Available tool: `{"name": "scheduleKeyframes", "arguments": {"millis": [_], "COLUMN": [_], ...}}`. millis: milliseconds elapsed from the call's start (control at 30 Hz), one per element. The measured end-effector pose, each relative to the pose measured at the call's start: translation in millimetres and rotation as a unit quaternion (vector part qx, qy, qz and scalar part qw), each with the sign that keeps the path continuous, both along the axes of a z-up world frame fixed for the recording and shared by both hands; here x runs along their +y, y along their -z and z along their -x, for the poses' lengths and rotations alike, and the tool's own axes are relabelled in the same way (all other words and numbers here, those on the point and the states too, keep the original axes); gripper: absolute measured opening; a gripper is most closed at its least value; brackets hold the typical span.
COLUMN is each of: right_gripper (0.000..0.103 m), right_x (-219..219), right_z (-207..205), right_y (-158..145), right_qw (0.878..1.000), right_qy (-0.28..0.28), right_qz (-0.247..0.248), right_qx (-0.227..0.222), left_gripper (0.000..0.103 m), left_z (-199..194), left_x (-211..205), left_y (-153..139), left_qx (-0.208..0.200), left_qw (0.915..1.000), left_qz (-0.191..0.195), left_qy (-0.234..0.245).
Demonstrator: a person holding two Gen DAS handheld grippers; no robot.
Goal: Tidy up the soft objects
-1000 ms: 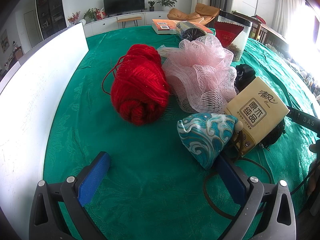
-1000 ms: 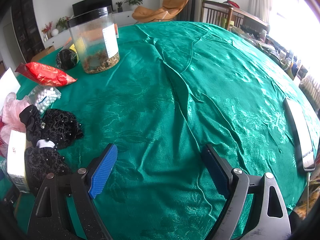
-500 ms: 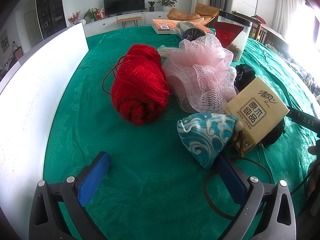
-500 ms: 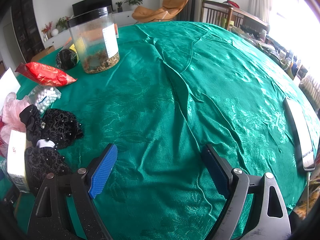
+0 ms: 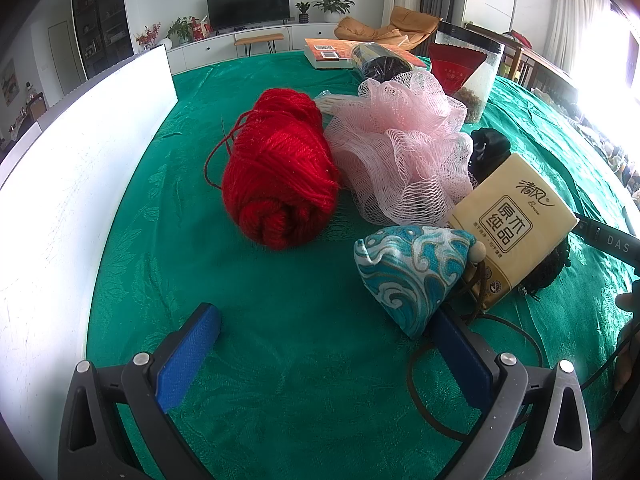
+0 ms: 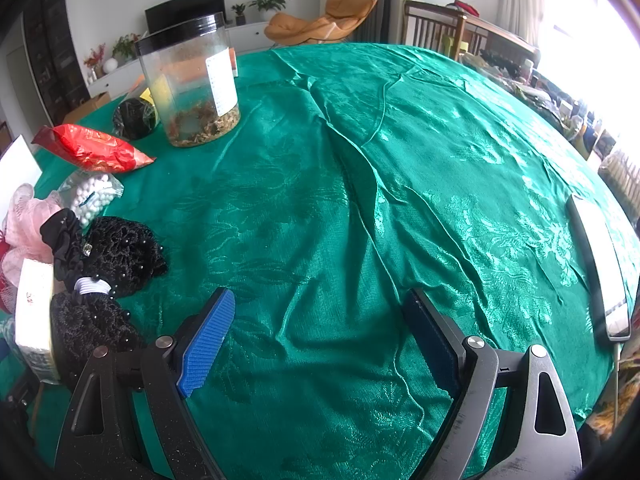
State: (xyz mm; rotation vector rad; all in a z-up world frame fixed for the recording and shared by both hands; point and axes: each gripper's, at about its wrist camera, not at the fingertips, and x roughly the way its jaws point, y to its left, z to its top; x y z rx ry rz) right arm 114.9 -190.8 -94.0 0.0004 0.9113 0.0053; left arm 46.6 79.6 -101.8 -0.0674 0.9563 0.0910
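Observation:
In the left wrist view a red yarn ball (image 5: 280, 172) lies mid-table, a pink mesh bath pouf (image 5: 404, 148) beside it on the right. A teal patterned pouch (image 5: 412, 272) with a brown cord sits in front, touching a beige tissue pack (image 5: 508, 224). My left gripper (image 5: 324, 340) is open and empty, its right finger close by the pouch. In the right wrist view black beaded hair nets (image 6: 116, 256) and the tissue pack (image 6: 34, 312) lie at the left. My right gripper (image 6: 320, 336) is open and empty over bare cloth.
A white board (image 5: 80, 184) stands along the left side. A clear jar with a black lid (image 6: 192, 80), a red packet (image 6: 92, 152), a bag of white beads (image 6: 94, 196) and a book (image 5: 332, 54) sit at the back. A flat white-and-black strip (image 6: 600, 268) lies at the right edge.

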Motion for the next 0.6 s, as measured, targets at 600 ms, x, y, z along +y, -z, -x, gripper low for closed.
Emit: {"name": "scheduleKeyframes", "arguments": {"millis": [600], "right_gripper": [0.089], "right_x": [-17], "right_z": [11], "right_y": [-16], "right_qw": [0.982], "right_qy": [-0.055], "right_qz": [-0.176], "right_qx": [-0.032], "left_gripper": [0.103], "left_z": [1], "left_x": [0], "left_y": [-1], "left_qx": [0.001], "left_qw": [1.0000], "left_qz": [0.003], "left_qy": [0.003]}}
